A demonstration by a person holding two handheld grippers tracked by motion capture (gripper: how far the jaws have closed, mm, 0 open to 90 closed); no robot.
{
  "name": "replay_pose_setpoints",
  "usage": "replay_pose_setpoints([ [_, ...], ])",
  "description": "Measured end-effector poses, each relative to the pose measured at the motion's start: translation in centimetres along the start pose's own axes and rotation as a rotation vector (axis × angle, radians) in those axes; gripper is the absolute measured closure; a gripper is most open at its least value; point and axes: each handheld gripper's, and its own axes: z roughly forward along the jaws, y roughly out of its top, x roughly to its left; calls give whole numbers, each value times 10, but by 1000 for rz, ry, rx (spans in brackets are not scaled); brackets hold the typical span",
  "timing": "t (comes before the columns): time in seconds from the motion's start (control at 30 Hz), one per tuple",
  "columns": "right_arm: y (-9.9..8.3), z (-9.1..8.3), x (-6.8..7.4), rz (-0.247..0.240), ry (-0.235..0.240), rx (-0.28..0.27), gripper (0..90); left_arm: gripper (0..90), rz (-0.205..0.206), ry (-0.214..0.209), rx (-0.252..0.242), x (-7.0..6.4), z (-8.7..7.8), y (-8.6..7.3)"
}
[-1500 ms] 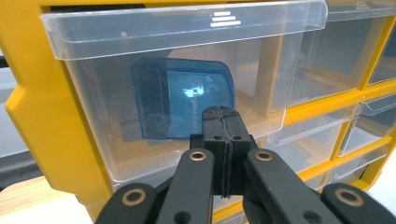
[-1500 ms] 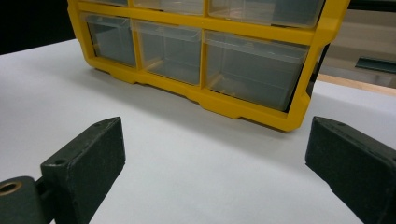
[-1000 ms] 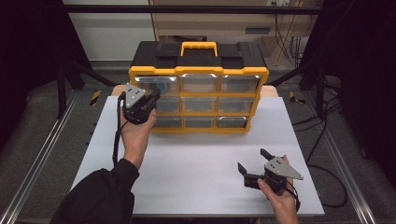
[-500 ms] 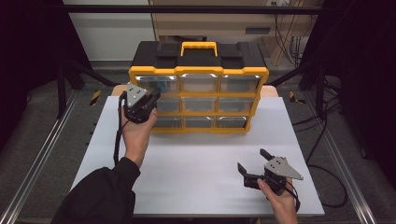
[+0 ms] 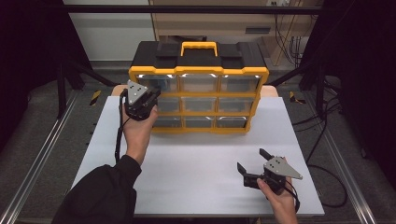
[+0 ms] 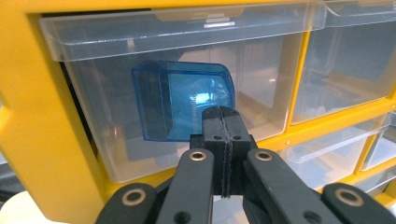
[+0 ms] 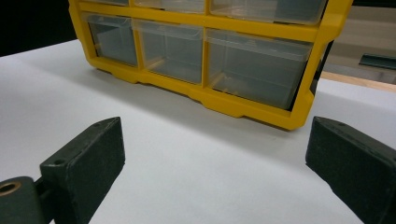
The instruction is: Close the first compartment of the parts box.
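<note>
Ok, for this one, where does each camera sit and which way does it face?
High view: above the person's side, looking down on the white table, yellow drawer organizer, both forearms.
Left gripper view: on the left hand-held gripper, jaws together, facing a clear drawer holding a blue insert.
Right gripper view: on the right hand-held gripper, low, jaws apart.
All share the organizer.

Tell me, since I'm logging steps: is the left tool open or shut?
Shut: the left tool has its jaws pressed together, gripping nothing, in front of the clear drawer.
</note>
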Motion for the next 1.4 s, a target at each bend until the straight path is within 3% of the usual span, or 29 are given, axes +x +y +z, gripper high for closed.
replay_pose_setpoints([
  [0.63,0,2,-1,10,12,0,52,900,-14,4,-4,-1,4,1],
  [0.73,0,2,0,6,17,-2,52,900,-41,-16,-16,-1,-2,4],
  [0.83,0,2,0,12,17,-4,53,900,-18,-26,-22,-1,-8,6],
  [1.0,0,2,1,1,13,-3,52,900,-57,-66,-35,0,-23,7],
  [1.4,-1,-1,3,-16,11,-8,50,900,-38,-157,-72,-8,-56,12],
])
